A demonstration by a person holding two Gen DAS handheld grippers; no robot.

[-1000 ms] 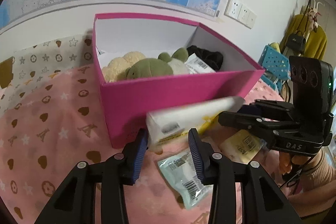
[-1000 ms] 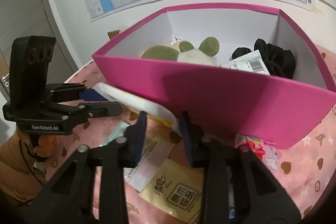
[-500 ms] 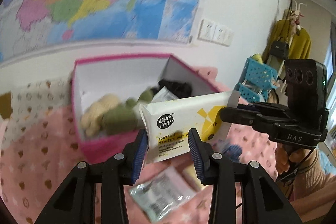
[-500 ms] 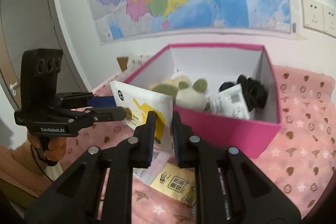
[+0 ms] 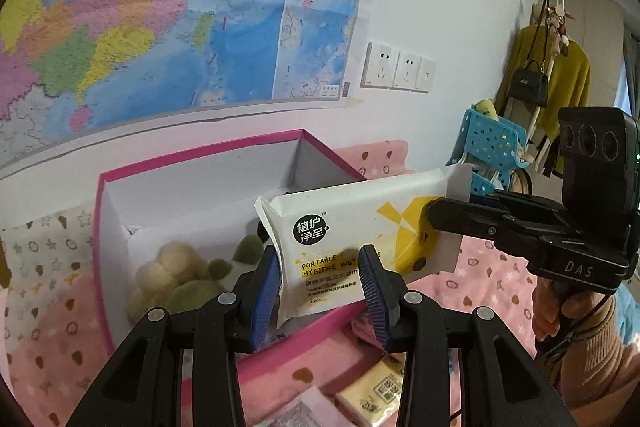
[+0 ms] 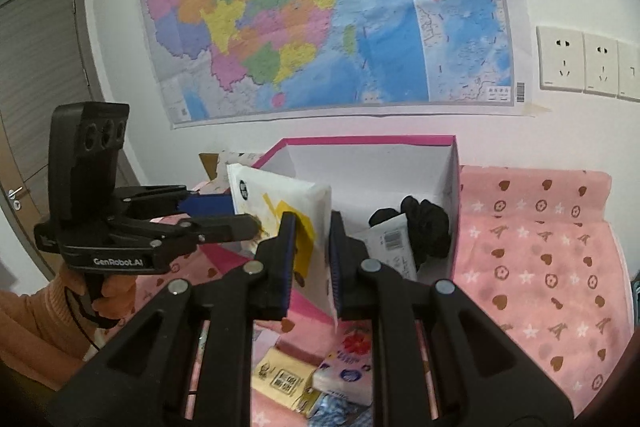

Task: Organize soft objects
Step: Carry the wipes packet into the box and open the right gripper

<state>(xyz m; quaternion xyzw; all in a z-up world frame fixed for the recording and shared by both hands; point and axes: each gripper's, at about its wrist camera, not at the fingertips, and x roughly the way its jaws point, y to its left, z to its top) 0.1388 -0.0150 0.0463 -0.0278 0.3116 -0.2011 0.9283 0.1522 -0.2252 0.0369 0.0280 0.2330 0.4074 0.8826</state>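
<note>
The white plastic pack of wet wipes with yellow markings (image 5: 352, 231) is held clear of the surface, above the near wall of the magenta cardboard box with white interior (image 5: 120, 195), its long side roughly level. Both tools bear on it. The right tool (image 6: 310, 255) is closed down on one end of the pack, pads pressed into both faces. The left tool (image 5: 320, 287) brackets the other end. In its own view the blue pads stand at either edge of the pack; in the right wrist view its fingers (image 6: 224, 225) lie along the pack's face. I judge it gripping, not merely alongside.

Judgement: a grip at each end stops a limp pack from sagging or folding while it is carried over the box wall. The pack is not yet inside.

Box contents, as far as visible:
- a cream and olive-green plush toy (image 5: 180, 279) at the left end;
- a black fabric item, bunched (image 6: 428, 223), at the right end;
- a small white packet with a barcode label (image 6: 390, 247), leaning beside the black fabric.

The middle of the box floor is hidden behind the pack.

Outside the box, on the pink patterned blanket (image 6: 540, 267), there lie a yellow tissue packet (image 6: 284, 379) and a floral-printed tissue packet (image 6: 348, 375), near the front wall and not yet stowed.
</note>
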